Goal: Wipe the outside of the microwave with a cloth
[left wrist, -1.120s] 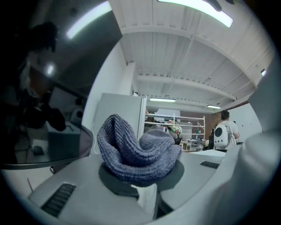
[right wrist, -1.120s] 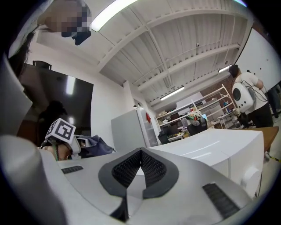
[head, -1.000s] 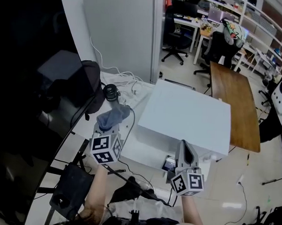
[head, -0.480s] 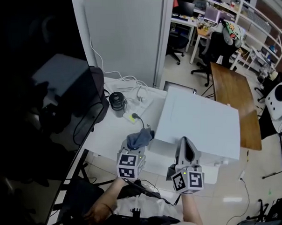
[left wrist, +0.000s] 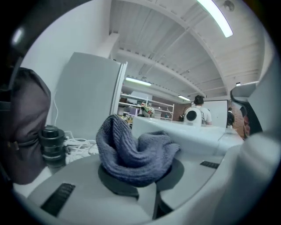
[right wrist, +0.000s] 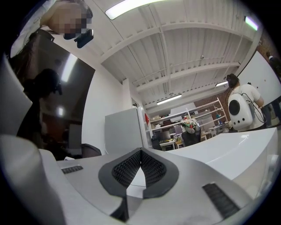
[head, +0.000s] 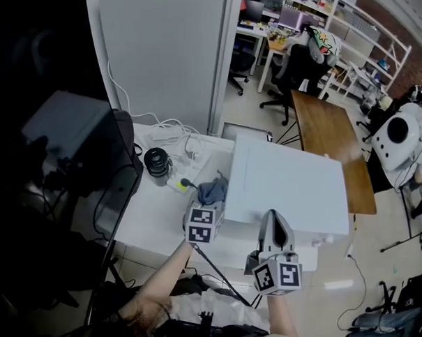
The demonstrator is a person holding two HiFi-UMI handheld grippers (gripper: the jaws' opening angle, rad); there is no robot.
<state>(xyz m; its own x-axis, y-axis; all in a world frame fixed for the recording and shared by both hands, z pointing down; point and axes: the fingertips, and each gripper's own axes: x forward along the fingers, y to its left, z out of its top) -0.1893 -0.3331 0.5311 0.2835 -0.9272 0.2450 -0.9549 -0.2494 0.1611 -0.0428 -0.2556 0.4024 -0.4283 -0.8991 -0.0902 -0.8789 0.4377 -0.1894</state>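
- The left gripper [head: 210,201] is sitting just left of centre in the head view, with its marker cube nearest the camera and its jaws pointing up the frame.
- Its jaws are clamping a cloth [head: 213,190]. In the left gripper view the bunched blue-grey cloth [left wrist: 134,151] is bulging up out of the dark pads at lower centre.
- The cloth is lying just beside the left side of the microwave [head: 287,181], near its front corner. Whether it is touching cannot be told.
- The microwave is showing as a white box filling the centre right of the head view, standing on a white table [head: 150,214].
- In the left gripper view the microwave [left wrist: 189,132] is stretching across the right middle, behind the cloth.
- The right gripper [head: 276,219] is hovering at lower centre of the head view, over the microwave's near edge.
- In the right gripper view its jaws are meeting at the tips with nothing between them, and the microwave [right wrist: 237,154] is lying at the right.
- A black cylinder [head: 156,162] and white cables [head: 174,136] are resting on the table, left of the cloth.
- A wooden table [head: 324,127] is standing at upper right, and a white panel [head: 164,50] is rising at upper centre.
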